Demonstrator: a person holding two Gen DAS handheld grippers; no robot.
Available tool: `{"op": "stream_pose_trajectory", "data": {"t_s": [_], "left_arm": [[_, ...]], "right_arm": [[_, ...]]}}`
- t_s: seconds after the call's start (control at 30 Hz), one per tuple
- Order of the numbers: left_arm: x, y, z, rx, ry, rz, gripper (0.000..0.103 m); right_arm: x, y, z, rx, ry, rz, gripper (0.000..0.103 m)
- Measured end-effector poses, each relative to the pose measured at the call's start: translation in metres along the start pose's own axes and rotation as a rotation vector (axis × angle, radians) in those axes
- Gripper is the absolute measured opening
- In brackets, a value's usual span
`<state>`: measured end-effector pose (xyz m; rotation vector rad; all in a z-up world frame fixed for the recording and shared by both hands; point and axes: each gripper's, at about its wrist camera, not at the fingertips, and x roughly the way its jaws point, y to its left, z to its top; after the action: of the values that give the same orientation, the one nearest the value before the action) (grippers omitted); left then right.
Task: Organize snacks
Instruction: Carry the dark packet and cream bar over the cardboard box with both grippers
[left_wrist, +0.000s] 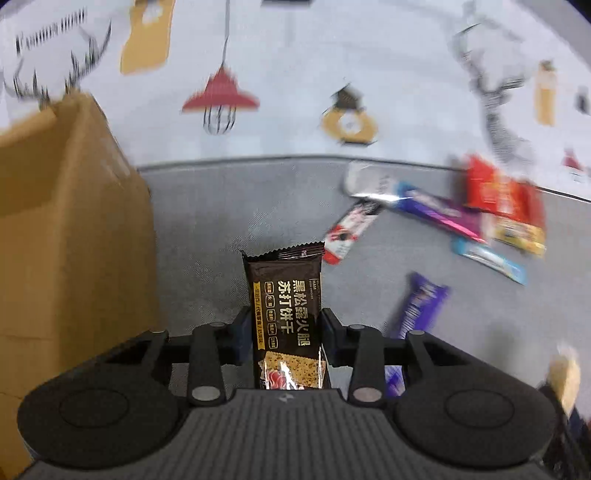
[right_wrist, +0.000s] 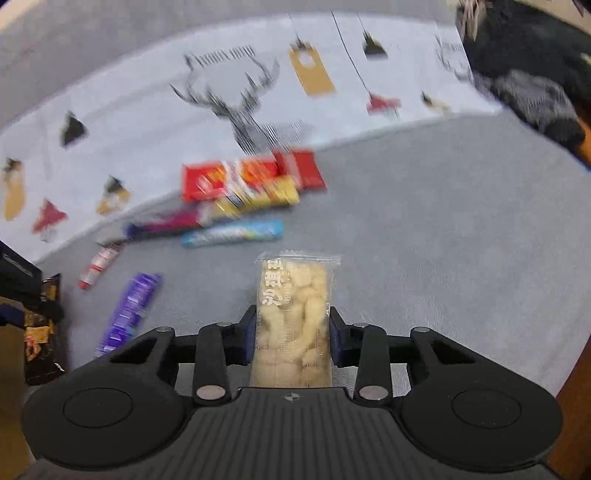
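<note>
My left gripper (left_wrist: 285, 332) is shut on a dark brown cracker packet (left_wrist: 285, 295) with gold print, held upright above the grey surface, just right of a cardboard box (left_wrist: 70, 236). My right gripper (right_wrist: 292, 332) is shut on a clear packet of pale puffed snacks (right_wrist: 295, 295), held above the grey surface. Loose snacks lie ahead: a purple bar (left_wrist: 421, 306) (right_wrist: 129, 310), a light blue bar (left_wrist: 491, 260) (right_wrist: 232, 232), a red pack (left_wrist: 498, 188) (right_wrist: 251, 175), a yellow pack (right_wrist: 258, 199) and a red-and-white bar (left_wrist: 351, 230) (right_wrist: 99, 264).
A white cloth with printed deer, lamps and tags (left_wrist: 295, 74) (right_wrist: 147, 122) covers the far side beyond the grey mat (right_wrist: 443, 221). Dark clothing (right_wrist: 528, 74) lies at the far right in the right wrist view. The left gripper and its packet show at that view's left edge (right_wrist: 37, 325).
</note>
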<state>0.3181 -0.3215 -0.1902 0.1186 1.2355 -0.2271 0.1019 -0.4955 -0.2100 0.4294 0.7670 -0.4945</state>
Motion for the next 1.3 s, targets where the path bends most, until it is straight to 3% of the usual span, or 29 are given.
{"op": "stream_pose_trajectory", "data": {"t_s": [0.27, 0.4, 0.53, 0.7, 0.87, 1.07, 1.3], "left_arm": [[-0.128, 0.019, -0.062, 0.084, -0.172, -0.132, 0.042], [-0.189, 0.052, -0.112, 0.072, -0.221, -0.118, 0.042], [-0.233, 0.099, -0.164, 0.074, -0.275, -0.037, 0.042], [-0.259, 0.161, -0.216, 0.012, -0.281, 0.018, 0.042], [-0.277, 0.209, -0.253, -0.082, -0.294, 0.023, 0.042], [-0.283, 0.234, -0.272, -0.129, -0.314, 0.023, 0.042], [-0.285, 0.238, -0.272, -0.136, -0.326, 0.003, 0.042]], "right_arm": [[-0.113, 0.039, 0.007, -0.009, -0.118, 0.162, 0.039], [-0.175, 0.07, -0.009, -0.073, -0.142, 0.285, 0.039], [-0.224, 0.102, -0.038, -0.15, -0.11, 0.399, 0.039], [-0.26, 0.139, -0.072, -0.242, -0.062, 0.483, 0.039], [-0.281, 0.163, -0.094, -0.302, -0.04, 0.501, 0.039], [-0.292, 0.178, -0.107, -0.36, -0.027, 0.498, 0.039], [-0.297, 0.184, -0.11, -0.384, -0.032, 0.483, 0.039]]}}
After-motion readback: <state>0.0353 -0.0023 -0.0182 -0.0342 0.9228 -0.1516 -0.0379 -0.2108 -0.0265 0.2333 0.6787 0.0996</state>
